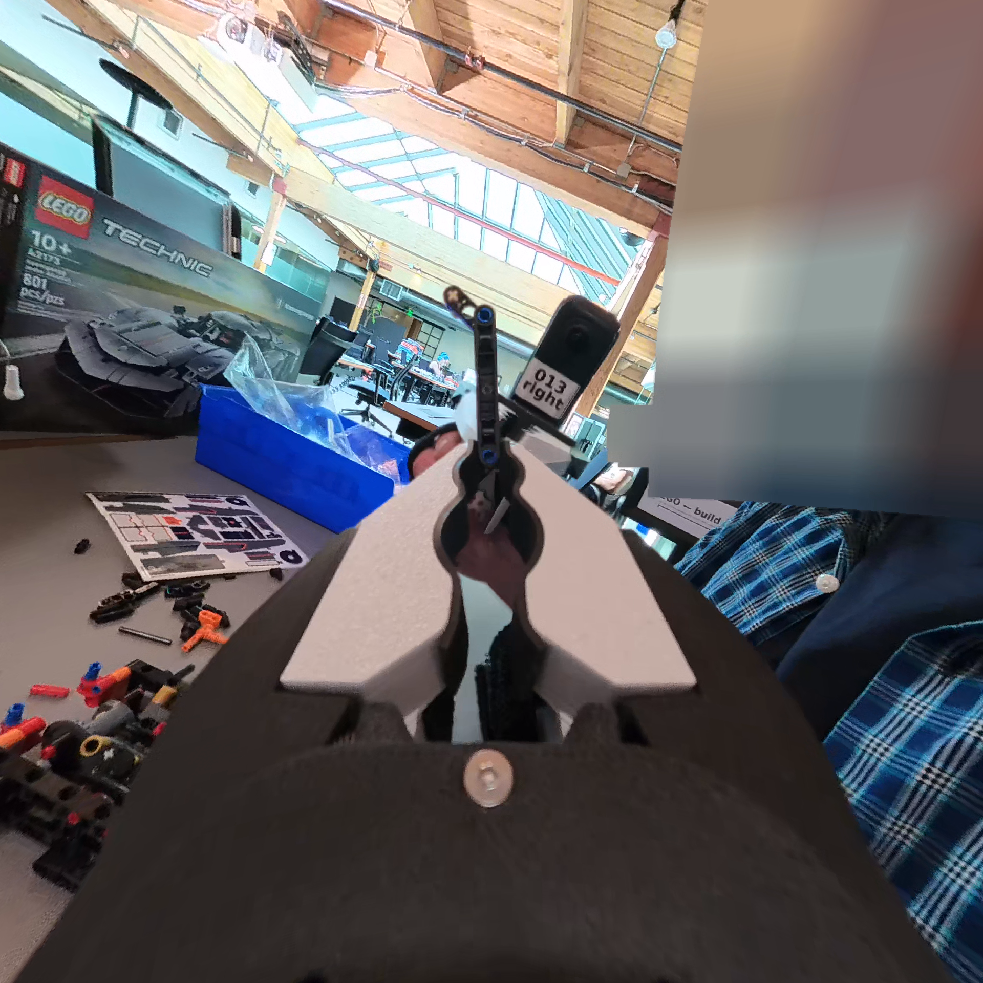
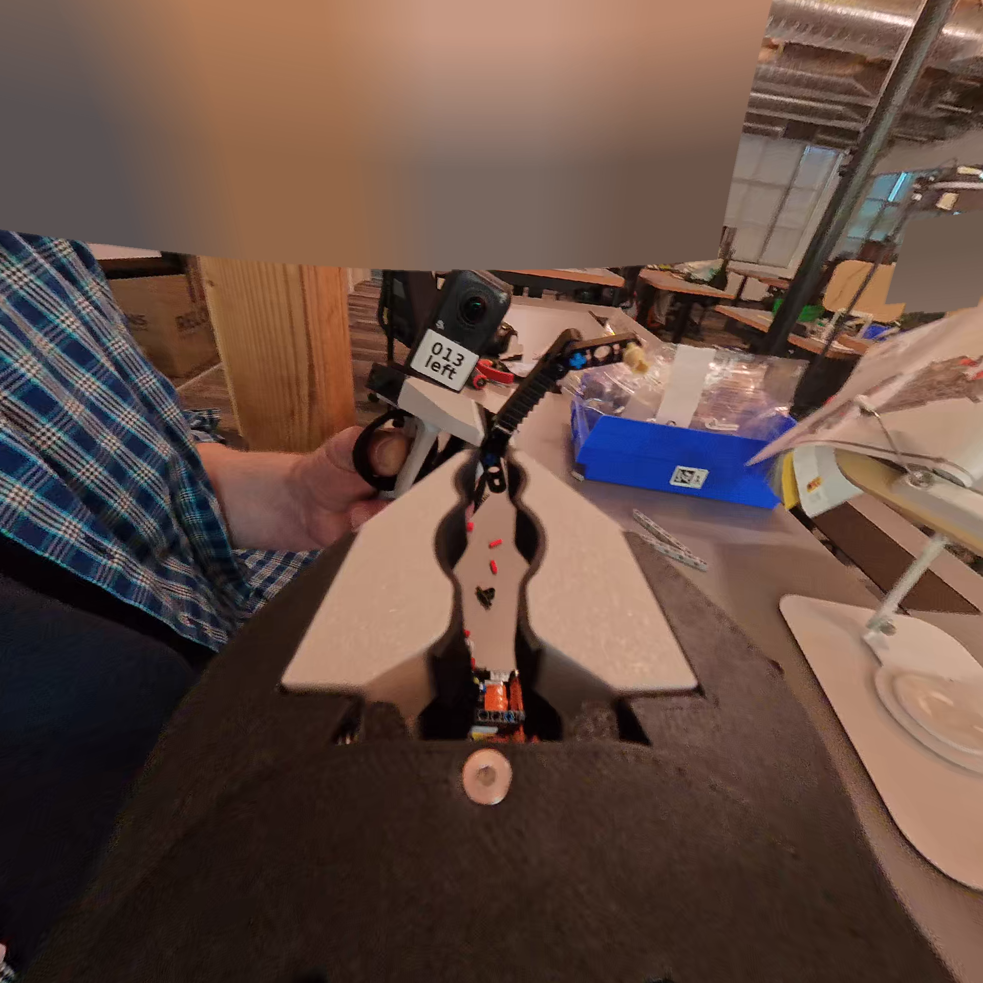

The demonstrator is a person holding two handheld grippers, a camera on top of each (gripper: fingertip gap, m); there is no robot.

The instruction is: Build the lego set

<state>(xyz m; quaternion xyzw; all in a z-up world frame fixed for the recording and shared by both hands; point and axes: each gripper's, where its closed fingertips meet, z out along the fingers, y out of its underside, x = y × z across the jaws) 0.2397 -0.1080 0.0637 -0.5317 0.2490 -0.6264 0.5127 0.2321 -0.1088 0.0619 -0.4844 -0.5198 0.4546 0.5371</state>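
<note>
**A:** What's lying round you?

**B:** On your left, the grey table (image 1: pixel 48 494) carries a sticker sheet (image 1: pixel 197 534), loose black and orange pieces (image 1: pixel 159 606) below it, and a partly built black assembly (image 1: pixel 64 760) at the near edge. Behind those stand the blue bin (image 1: pixel 287 468), with a clear plastic bag (image 1: pixel 276 388) in it, and the set's box (image 1: pixel 138 298). On your right, a white stand (image 2: pixel 904 686) props up an open booklet (image 2: pixel 893 372), and a pale perforated beam (image 2: pixel 670 542) lies flat on the table near it.

**A:** And the part you're working on?

**B:** It's off the table, between your two tools. The black beam assembly (image 1: pixel 486 383) with blue pins rises from the left gripper (image 1: pixel 486 468), whose fingertips are pinched on its lower end. In the right wrist view the same piece slants up and right, a tan pin at its far tip.

**A:** The right gripper?

**B:** The right gripper (image 2: pixel 492 471) is clamped on that lower end too, tip to tip with the other. Small red pins (image 2: pixel 494 553) lie on the table below.
</note>
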